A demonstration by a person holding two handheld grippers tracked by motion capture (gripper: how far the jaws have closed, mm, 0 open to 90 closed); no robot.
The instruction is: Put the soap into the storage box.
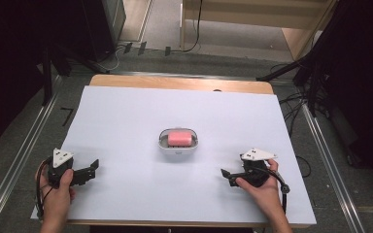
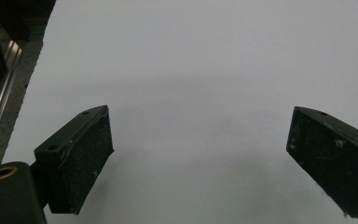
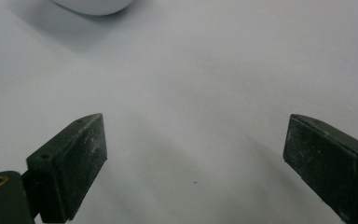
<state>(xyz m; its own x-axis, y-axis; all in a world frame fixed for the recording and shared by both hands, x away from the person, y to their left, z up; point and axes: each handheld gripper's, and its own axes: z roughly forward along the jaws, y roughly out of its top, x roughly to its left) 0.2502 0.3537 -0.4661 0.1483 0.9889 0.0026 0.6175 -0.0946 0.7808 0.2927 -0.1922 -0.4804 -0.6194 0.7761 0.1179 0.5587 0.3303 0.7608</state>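
A pink soap bar (image 1: 179, 138) lies in a white dish (image 1: 163, 141) at the middle of the white table cover. My left gripper (image 1: 94, 169) rests near the front left corner of the cover, held by a hand, its jaws spread wide over bare white surface (image 2: 200, 154). My right gripper (image 1: 227, 175) sits at the front right, pointing left toward the dish, jaws wide apart with nothing between them (image 3: 193, 158). The dish's white rim (image 3: 93, 5) shows at the top left of the right gripper view.
The white cover (image 1: 126, 116) lies on a wooden table (image 1: 179, 83). Metal rails (image 1: 17, 165) run along both sides on the grey floor. Cables and dark stands (image 1: 315, 92) stand at the right, a wooden shelf unit (image 1: 252, 19) beyond the table.
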